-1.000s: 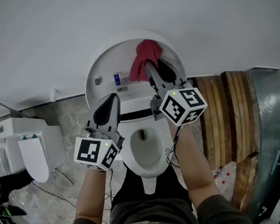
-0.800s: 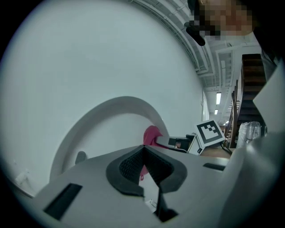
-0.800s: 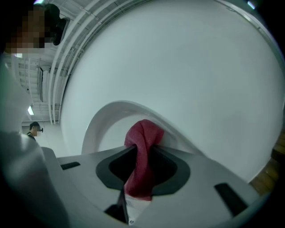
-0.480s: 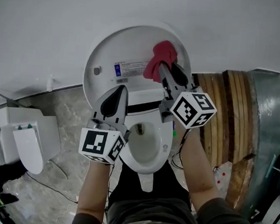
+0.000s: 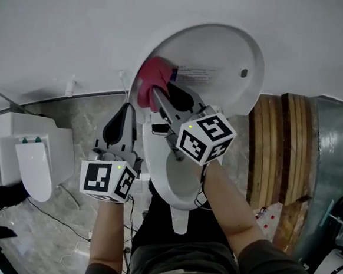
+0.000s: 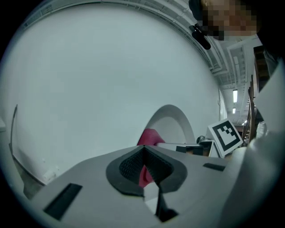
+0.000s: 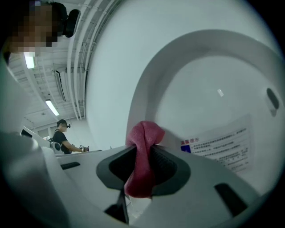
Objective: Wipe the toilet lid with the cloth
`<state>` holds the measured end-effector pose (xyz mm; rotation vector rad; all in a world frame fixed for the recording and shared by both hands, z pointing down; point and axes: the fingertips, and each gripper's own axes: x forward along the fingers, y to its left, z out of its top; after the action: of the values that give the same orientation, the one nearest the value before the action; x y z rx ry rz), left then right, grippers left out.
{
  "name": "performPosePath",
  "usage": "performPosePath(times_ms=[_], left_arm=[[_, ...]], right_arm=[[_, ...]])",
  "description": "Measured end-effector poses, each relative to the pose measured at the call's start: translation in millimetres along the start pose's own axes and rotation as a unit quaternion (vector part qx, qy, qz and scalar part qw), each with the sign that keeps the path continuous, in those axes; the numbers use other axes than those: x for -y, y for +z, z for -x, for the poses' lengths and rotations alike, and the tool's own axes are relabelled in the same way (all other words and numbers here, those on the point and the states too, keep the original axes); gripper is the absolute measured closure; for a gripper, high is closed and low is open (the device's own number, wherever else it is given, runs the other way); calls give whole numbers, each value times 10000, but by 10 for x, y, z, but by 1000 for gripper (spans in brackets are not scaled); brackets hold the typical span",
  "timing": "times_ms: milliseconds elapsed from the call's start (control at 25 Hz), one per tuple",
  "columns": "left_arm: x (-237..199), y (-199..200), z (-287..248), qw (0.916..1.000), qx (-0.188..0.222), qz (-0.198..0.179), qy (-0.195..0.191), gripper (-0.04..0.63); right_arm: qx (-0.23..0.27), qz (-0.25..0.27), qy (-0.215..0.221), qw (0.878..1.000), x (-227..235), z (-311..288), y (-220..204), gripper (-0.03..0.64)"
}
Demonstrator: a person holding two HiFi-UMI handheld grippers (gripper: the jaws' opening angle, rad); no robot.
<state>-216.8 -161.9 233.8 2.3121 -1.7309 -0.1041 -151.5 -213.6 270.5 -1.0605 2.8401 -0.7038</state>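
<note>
Plain white wall (image 5: 80,26) behind, grey marbled floor (image 5: 82,138) below, and a toilet backed up to it w/ its lid (image 5: 225,55) raised, inner face toward the person. The right gripper (image 5: 155,97) was clamped on a pink-red cloth (image 5: 151,78). Its own view showed the fabric bunched btwn the two pads, w/ a wad sticking out past the tips. From the head view that wad sat at the lid's left edge, just beside the printed label (image 5: 194,76). It looked to be touching the plastic, tho I couldn't say how hard. The gripper pointed roughly level, which made sense: the lid stood upright, so the cloth had to be pushed forward into it, not down. Holding the cloth mid-way left a soft pad out front, prob. so no hard jaw scraped the lid.

The left gripper (image 5: 126,109) had its jaws together on nothing. It hung lower, left of the bowl (image 5: 182,187) and apart from the lid, out of the way I'd say, since one hand is enough for wiping. Wiping seemed under way; which parts were done I couldn't tell. A second toilet (image 5: 36,164) stood off to the left and wooden slats (image 5: 271,147) to the right, neither involved.
</note>
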Motion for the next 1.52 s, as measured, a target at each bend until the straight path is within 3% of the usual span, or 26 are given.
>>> performPosePath(times_ms=[320, 1000, 1240, 1520], left_arm=[[59, -273, -34, 9995, -210, -38, -251, 589], [1212, -693, -806, 9947, -450, -7, -920, 589], [1537, -811, -943, 9938, -466, 71, -1006, 589], [1509, -879, -930, 9948, -446, 175, -898, 589]], right_arm=[[183, -191, -190, 9995, 250, -95, -116, 532], [640, -456, -1316, 9882, 1661, 1206, 197, 532], [753, -494, -1380, 9863, 1802, 1549, 230, 532], [764, -717, -1475, 9835, 1863, 1626, 146, 532]])
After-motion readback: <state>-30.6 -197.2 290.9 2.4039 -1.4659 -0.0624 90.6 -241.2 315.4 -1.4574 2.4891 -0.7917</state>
